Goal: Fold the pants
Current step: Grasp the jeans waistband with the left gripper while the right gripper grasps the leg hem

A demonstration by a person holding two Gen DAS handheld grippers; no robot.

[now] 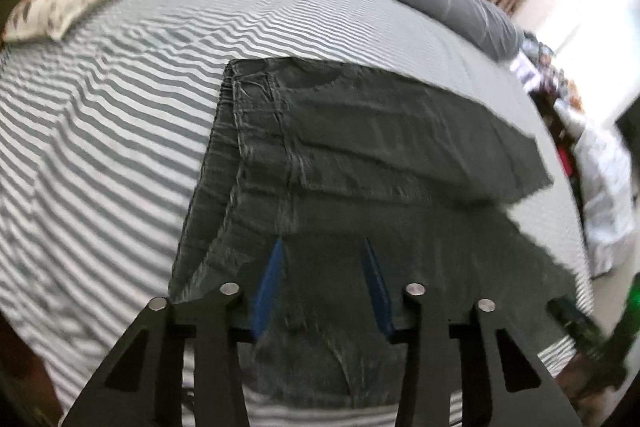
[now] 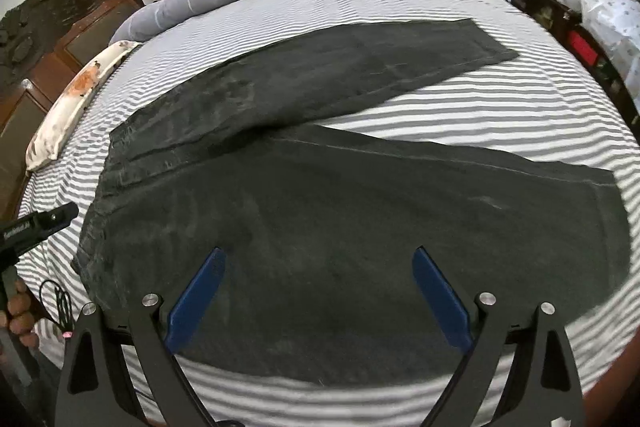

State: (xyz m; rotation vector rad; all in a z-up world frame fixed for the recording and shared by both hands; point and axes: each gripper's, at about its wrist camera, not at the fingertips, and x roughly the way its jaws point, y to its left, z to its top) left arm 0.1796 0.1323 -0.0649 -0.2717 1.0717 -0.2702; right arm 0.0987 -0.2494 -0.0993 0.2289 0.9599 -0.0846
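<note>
Currently listed: dark pants (image 2: 320, 211), laid flat on the striped bed (image 2: 460, 107), waistband toward the patterned pillow (image 2: 72, 95), legs splayed apart and pointing away from it; first fold, leg onto leg, not yet made. Left claw (image 1: 322, 283) narrowed, empty, over the waist end; right claw (image 2: 320, 291) wide, empty, above the near leg. Next move likely calls for pinching the near leg's edge at both ends and carrying it onto the far leg.

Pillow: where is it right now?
The pillow lies at the left edge of the bed in the right wrist view, beside the headboard, clear of the pants.
</note>
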